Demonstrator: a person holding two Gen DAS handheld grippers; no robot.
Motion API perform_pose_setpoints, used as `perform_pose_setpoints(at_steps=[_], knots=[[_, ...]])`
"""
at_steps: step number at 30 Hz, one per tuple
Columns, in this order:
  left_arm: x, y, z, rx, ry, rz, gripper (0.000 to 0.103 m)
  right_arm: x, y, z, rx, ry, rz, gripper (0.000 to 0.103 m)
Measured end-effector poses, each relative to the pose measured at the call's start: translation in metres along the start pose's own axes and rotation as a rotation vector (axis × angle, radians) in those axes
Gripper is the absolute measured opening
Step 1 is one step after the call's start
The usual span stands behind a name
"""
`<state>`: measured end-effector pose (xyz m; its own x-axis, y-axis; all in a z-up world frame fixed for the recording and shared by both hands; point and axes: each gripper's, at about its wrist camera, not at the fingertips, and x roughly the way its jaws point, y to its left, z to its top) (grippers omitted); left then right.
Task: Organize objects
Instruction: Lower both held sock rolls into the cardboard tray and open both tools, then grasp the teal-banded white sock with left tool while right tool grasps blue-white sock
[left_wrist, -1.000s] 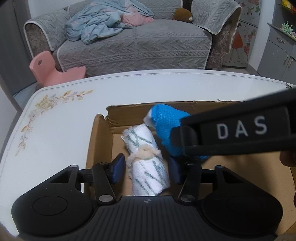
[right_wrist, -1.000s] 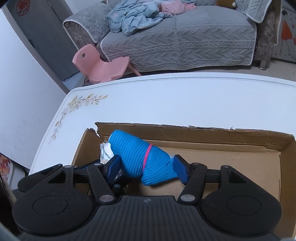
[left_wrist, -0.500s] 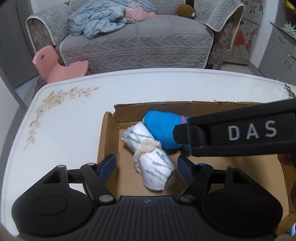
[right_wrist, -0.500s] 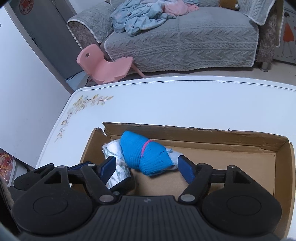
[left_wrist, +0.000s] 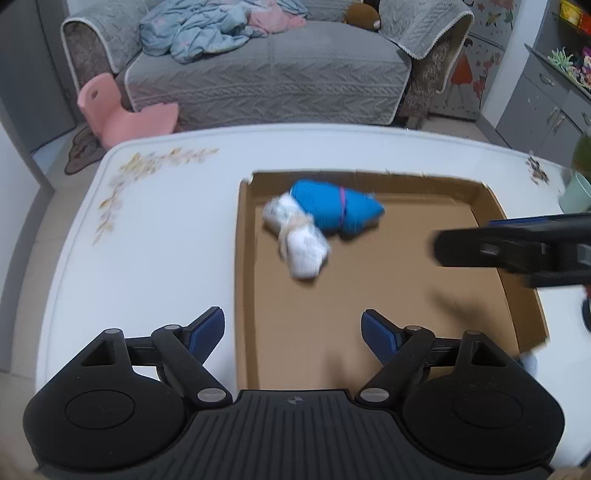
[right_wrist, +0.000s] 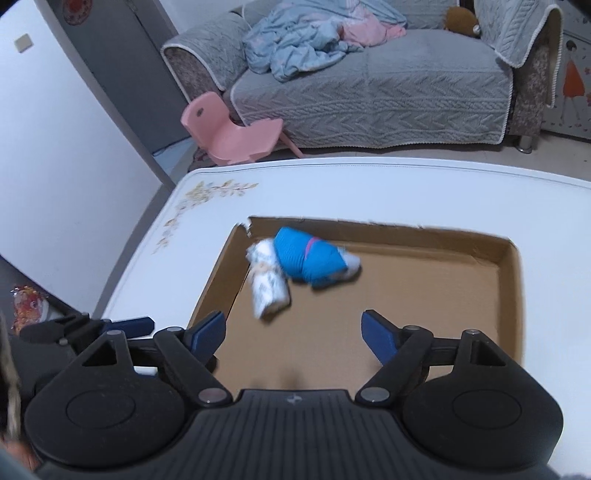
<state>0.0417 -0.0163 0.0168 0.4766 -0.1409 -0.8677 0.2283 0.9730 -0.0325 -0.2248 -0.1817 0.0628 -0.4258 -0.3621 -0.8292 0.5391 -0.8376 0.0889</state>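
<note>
Both pairs of fingers stand wide apart with nothing between them: the left gripper (left_wrist: 293, 328) and the right gripper (right_wrist: 293, 328) have just been opening, and each has let go of its roll. A second ago the pads flanked the rolls down in the cardboard box (left_wrist: 495, 206); now both tools sit higher and nearer, clear of them. The white patterned sock roll (left_wrist: 299, 236) and the blue sock roll (left_wrist: 332, 210) lie touching in the box's far-left corner (slightly blurred). That placement looks finished, so the hands seem free for other items.
</note>
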Motion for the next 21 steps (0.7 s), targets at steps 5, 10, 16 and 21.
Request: perform_pose_setpoints(at_steps=[5, 10, 16, 21], knots=[[-0.027, -0.007, -0.036, -0.007, 0.023, -0.003, 0.085, -0.048, -0.009, -0.040, 0.008, -0.026, -0.002, 0.081], [-0.053, -0.020, -0.060, -0.030, 0.018, -0.034, 0.085, -0.082, -0.028, -0.073, 0.022, -0.075, -0.043, 0.084], [-0.094, -0.043, -0.071, -0.039, 0.003, -0.070, 0.085, -0.119, -0.047, -0.095, 0.079, -0.159, -0.037, 0.085], [-0.142, -0.075, -0.073, 0.041, -0.048, -0.074, 0.086, -0.129, -0.050, -0.106, 0.055, -0.234, -0.102, 0.091]])
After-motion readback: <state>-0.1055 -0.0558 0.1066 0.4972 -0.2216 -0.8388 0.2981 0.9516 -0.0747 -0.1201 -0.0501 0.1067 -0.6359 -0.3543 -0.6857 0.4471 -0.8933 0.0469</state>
